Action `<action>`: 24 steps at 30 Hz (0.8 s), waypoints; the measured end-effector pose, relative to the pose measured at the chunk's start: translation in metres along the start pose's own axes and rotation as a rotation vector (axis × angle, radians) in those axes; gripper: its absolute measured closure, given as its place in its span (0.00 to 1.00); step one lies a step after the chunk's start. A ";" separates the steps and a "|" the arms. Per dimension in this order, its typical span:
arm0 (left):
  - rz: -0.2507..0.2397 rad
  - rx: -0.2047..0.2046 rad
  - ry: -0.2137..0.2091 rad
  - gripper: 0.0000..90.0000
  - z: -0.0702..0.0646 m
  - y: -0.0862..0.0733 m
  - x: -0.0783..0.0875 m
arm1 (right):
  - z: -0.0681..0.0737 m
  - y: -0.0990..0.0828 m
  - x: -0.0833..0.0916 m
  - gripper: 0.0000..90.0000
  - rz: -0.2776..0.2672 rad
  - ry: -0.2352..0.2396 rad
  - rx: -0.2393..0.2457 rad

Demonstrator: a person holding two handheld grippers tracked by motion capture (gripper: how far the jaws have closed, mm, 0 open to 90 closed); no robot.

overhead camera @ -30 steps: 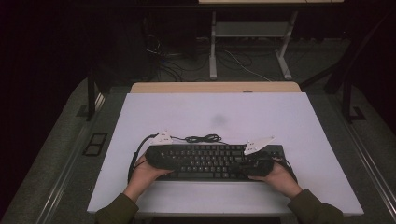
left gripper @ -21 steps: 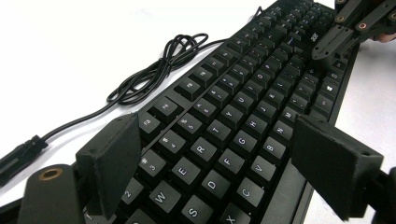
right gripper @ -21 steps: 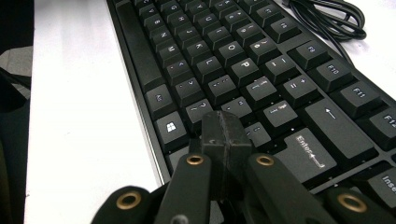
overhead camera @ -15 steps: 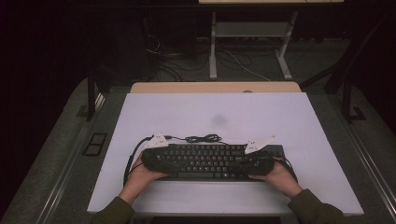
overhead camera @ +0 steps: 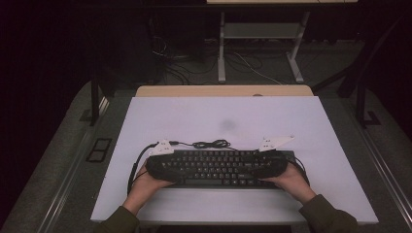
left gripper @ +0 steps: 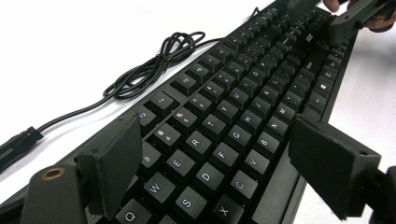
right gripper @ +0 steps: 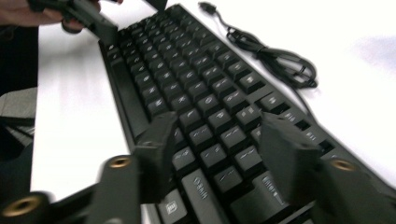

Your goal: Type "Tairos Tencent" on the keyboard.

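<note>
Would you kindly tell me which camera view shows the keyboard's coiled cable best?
The left gripper view: the coiled cable lies sharp and close on the white table beside the keyboard. The right gripper view shows the coil with its plug, slightly blurred. The high view shows it small behind the keyboard.

1. the keyboard [left gripper: 243,116] carries white letters on its black keycaps in the left gripper view.
2. nearest row readable: q, w, e, r, t, y.
3. next row: s, d, f, g, h.
4. bottom row: x, c, v, b.
5. a 3 stands on a number key above e.
6. a small white mark near the far end of the keyboard is too small to read.
7. in the right gripper view the key legends are blurred.
</note>
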State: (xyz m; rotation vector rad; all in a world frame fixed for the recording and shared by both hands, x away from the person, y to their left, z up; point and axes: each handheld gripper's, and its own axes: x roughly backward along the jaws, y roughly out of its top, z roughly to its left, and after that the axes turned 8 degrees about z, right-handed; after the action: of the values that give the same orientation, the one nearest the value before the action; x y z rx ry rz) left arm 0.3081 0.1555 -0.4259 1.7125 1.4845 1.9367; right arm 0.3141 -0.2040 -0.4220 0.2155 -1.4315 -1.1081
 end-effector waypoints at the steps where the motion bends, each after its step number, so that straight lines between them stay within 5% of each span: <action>1: 0.000 0.000 0.000 0.19 0.000 0.000 0.000 | -0.001 0.001 0.000 0.44 -0.005 -0.006 -0.002; 8: -0.007 0.008 0.002 0.19 0.002 -0.001 0.001 | -0.007 0.009 -0.003 0.32 -0.055 -0.013 -0.031; 24: -0.024 0.007 0.013 0.22 0.000 -0.002 0.007 | -0.006 0.027 -0.019 0.26 -0.088 -0.008 -0.024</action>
State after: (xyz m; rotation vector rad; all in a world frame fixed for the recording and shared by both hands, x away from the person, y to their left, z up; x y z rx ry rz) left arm 0.3051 0.1612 -0.4223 1.6795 1.5113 1.9370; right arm 0.3363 -0.1794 -0.4166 0.2593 -1.4258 -1.1988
